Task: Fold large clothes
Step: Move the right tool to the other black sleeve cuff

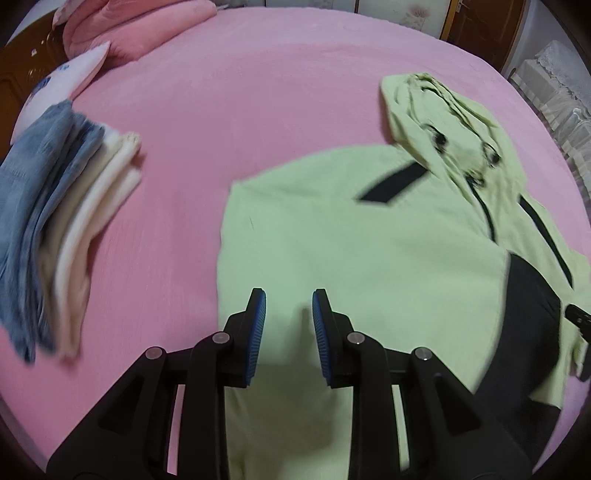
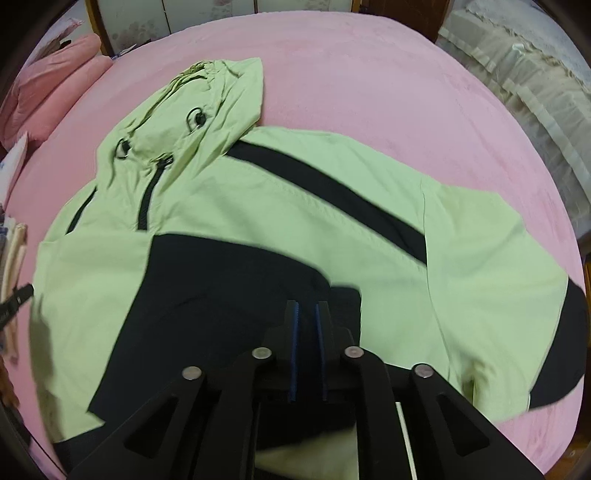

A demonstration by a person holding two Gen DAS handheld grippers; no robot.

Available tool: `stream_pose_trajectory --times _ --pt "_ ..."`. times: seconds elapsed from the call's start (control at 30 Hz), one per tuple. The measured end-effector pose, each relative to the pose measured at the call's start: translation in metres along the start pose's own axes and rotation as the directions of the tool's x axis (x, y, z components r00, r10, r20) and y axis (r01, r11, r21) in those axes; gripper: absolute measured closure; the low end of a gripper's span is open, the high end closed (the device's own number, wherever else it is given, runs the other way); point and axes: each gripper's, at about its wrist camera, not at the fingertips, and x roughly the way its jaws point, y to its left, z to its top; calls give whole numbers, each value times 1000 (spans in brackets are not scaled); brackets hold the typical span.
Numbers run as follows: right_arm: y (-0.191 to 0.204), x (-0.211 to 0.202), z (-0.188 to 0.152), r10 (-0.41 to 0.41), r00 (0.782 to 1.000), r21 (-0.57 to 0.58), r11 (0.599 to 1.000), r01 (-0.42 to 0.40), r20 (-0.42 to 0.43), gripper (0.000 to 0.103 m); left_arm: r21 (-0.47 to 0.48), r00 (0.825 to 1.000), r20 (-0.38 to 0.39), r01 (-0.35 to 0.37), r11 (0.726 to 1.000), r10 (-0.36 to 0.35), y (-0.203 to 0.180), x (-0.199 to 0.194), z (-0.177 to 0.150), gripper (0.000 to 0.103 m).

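Observation:
A light green hooded jacket with black stripes and a black lower panel lies spread on the pink bed, hood toward the far side. It also shows in the left wrist view. My left gripper is open and empty, just above the jacket's left green part. My right gripper has its jaws nearly closed on a black fold of the jacket's lower panel. The tip of the right gripper shows at the right edge of the left wrist view.
A stack of folded clothes, blue denim on cream pieces, sits on the bed at the left. Pink pillows lie at the head of the bed. A lace-covered piece of furniture stands beyond the bed's right edge.

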Motion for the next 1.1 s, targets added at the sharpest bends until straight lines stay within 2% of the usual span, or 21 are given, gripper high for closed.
stream_pose_trajectory --times 0.13,0.2,0.33,0.4,0.47,0.53,0.6,0.8,0.87,0.93,1.0,1.1 --pt "9 -23 -20 49 998 27 998 -48 -44 81 -2 997 -70 24 1000 -24 -14 -26 -30 80" --pt "18 -35 -31 75 995 28 997 -73 -66 73 31 996 -82 50 998 -47 -29 -47 -45 80" --pt "36 -62 -54 130 987 30 991 -128 -93 57 95 995 -82 55 994 -48 -50 -80 -66 80" --pt "43 -77 -65 159 982 49 987 -155 -106 46 115 993 -105 63 991 -51 -60 -95 -77 80" --pt "48 -92 -74 170 980 77 984 -163 -104 42 147 990 -133 64 987 -44 -70 -106 -84 80" --pt "49 -108 -83 184 978 116 978 -172 -101 37 124 988 -147 74 990 -55 -73 -119 -89 80" --pt "49 -121 -89 183 977 150 975 -166 -106 28 90 983 -166 90 992 -74 -71 -130 -89 80" --pt "60 -156 -104 142 981 158 980 -120 -132 21 42 973 -188 141 989 -131 -63 -162 -83 80" --pt "65 -163 -108 147 978 149 981 -125 -147 20 59 975 -186 133 989 -121 -61 -169 -81 77" --pt "70 -170 -113 146 978 146 981 -124 -150 20 84 978 -183 116 990 -99 -59 -175 -80 58" --pt "75 -176 -117 131 979 138 984 -110 -156 20 103 980 -171 116 988 -97 -57 -179 -77 49" --pt "77 -182 -118 125 981 134 985 -106 -147 19 146 981 -173 112 983 -86 -60 -180 -74 46"
